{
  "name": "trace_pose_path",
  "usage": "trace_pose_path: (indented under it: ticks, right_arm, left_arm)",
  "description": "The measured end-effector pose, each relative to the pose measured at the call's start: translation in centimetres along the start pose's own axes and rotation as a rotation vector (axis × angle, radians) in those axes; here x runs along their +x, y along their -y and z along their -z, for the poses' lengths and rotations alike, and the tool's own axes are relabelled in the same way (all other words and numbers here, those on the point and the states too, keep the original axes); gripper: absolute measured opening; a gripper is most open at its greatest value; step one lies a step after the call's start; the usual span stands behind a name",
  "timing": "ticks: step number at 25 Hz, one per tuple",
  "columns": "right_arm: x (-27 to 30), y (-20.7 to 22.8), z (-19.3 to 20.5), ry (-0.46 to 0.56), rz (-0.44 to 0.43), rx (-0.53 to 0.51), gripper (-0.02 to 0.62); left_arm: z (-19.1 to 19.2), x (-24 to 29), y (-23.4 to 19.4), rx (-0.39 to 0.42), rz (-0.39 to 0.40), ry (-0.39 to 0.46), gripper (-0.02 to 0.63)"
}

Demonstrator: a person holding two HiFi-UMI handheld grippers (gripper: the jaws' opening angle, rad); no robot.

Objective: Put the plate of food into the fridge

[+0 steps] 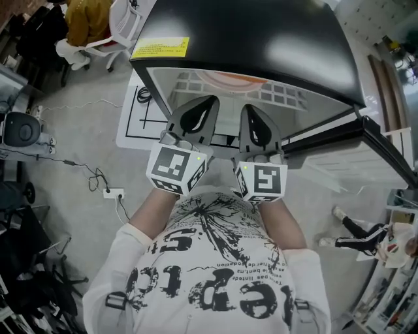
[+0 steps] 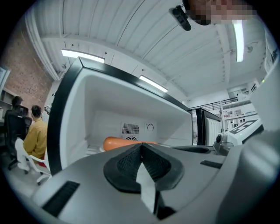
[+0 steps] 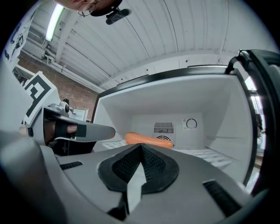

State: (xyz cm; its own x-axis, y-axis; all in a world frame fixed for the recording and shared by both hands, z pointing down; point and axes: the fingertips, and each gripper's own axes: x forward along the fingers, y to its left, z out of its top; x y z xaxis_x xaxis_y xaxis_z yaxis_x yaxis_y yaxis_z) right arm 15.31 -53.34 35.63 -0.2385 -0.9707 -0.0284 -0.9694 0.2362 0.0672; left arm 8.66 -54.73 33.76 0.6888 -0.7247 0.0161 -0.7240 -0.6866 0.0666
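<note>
The floor (image 1: 72, 130) is bare grey concrete. Overhead is a white panelled ceiling (image 2: 131, 35) with strip lights, and a brick wall (image 2: 22, 65) stands at one side. A person in a yellow top (image 1: 88, 19) sits on a white chair (image 1: 121, 26) well away from the work. A power strip (image 1: 113, 193) with loose cable lies on the floor to the operator's left.

The fridge (image 1: 261, 39) has a black top and a white interior. It stands directly in front of the operator on a white board marked with black lines (image 1: 140, 121). Its door (image 1: 385, 150) is swung open to the operator's right.

The orange plate (image 1: 232, 79) sits inside the fridge on a white wire shelf (image 1: 287, 94), towards the back wall and below the vent grille (image 3: 164, 127). Both gripper views show its rim. What lies on it cannot be made out.

The left gripper (image 1: 204, 107) and the right gripper (image 1: 251, 111) are held side by side at the mouth of the compartment. Both are level and aimed inward.

On the left gripper, the black ribbed fingers (image 2: 127, 164) are pressed together with nothing between them. On the right gripper, the fingers (image 3: 155, 164) are likewise pressed together and empty. Neither gripper touches the plate, which lies farther in, beyond both sets of tips.
</note>
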Motion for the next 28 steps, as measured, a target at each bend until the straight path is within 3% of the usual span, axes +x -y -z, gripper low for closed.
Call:
trace_pose_path:
  ticks: [8,28]
  right_arm:
    - [-1.4,-0.9,0.4,-0.009,0.022,-0.024,0.002]
    - [-1.1,-1.9,0.0,-0.008,0.02,-0.057,0.002]
  left_arm:
    - [0.9,-1.0,0.5,-0.04,0.031,0.018,0.008]
    - [1.4,-1.8,-1.1,0.016,-0.018,0.013,0.008]
